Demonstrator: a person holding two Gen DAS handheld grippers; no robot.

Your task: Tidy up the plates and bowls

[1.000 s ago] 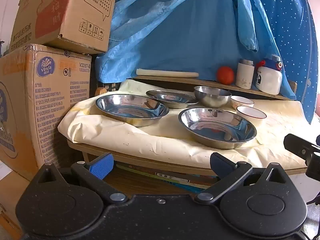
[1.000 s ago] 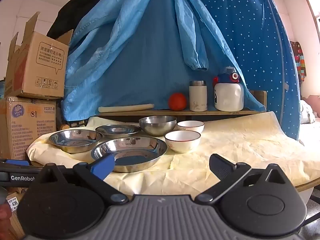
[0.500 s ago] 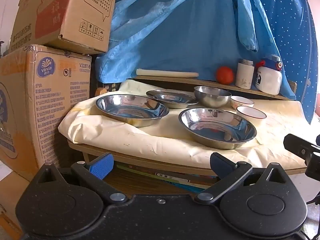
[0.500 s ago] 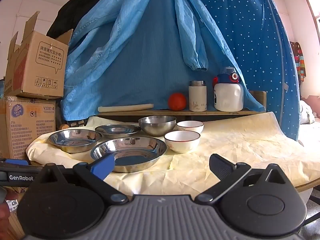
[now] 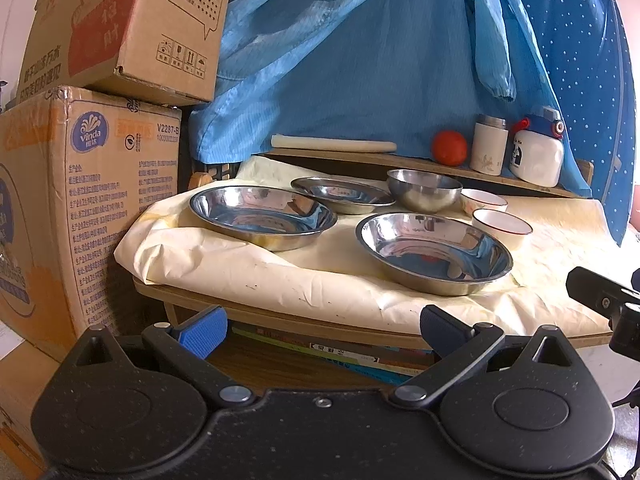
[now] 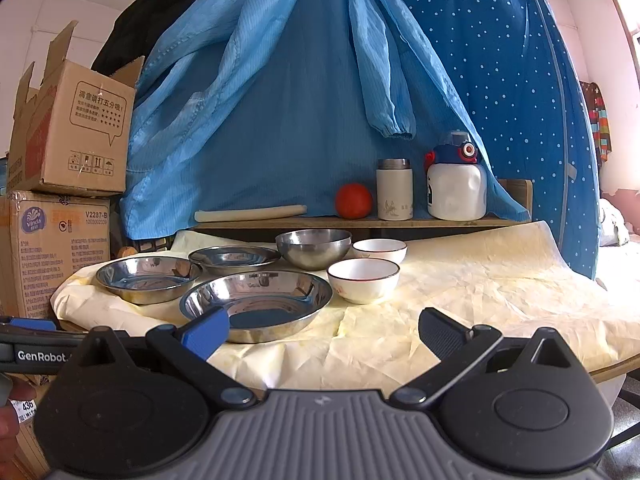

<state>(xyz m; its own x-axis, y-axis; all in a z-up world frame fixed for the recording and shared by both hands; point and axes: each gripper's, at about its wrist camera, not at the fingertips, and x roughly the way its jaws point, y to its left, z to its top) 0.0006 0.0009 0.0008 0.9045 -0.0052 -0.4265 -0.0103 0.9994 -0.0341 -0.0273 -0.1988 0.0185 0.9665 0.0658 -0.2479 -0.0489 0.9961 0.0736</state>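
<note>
My left tool [image 5: 320, 330] and right tool [image 6: 322, 330] both gape empty short of the tabletop's [image 6: 460, 308] front edge. The nearest steel plate [image 6: 256, 304] lies just beyond my right tool, toward its left finger.

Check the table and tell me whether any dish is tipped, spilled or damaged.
Nothing stands out. The three steel plates, the steel bowl and the two white bowls all sit upright and empty on the cream table cover. The cover is creased and yellow-stained, but no spill or breakage shows. Both grippers hang open short of the table.
</note>
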